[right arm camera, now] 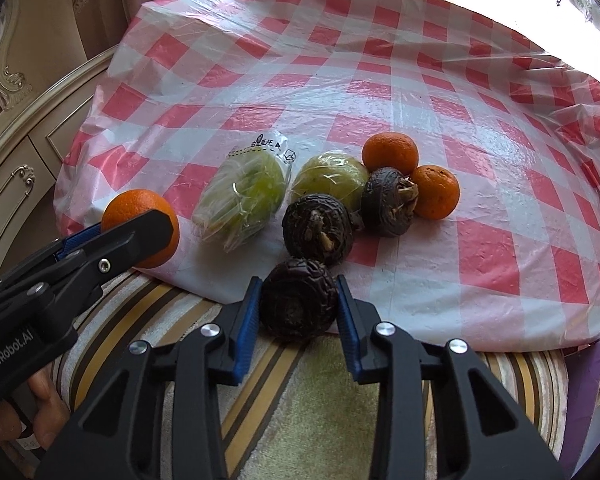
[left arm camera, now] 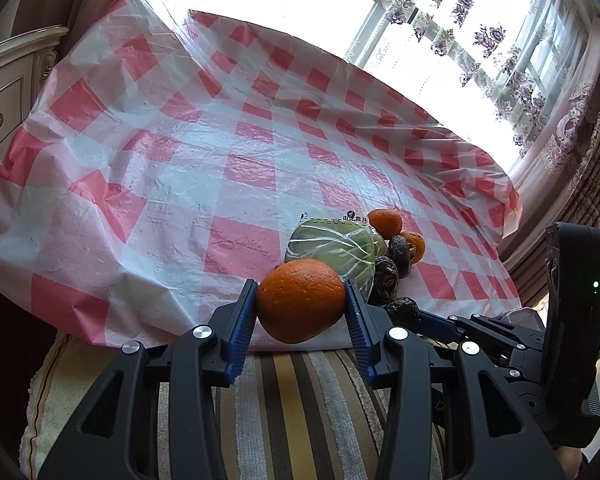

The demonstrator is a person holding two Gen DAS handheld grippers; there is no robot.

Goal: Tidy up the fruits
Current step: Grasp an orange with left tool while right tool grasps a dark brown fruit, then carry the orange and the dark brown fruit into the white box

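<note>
— Well, left gripper (left arm camera: 301,304)?
— Clamped on an orange (left arm camera: 300,300) at the checked cloth's (left arm camera: 180,184) near edge.
— Right gripper (right arm camera: 298,306)?
— Closed around a dark round fruit (right arm camera: 298,304), just before the pile.

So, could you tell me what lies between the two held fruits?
In the right wrist view, only the wrapped green fruit lies between the held orange and the held dark fruit.
</note>
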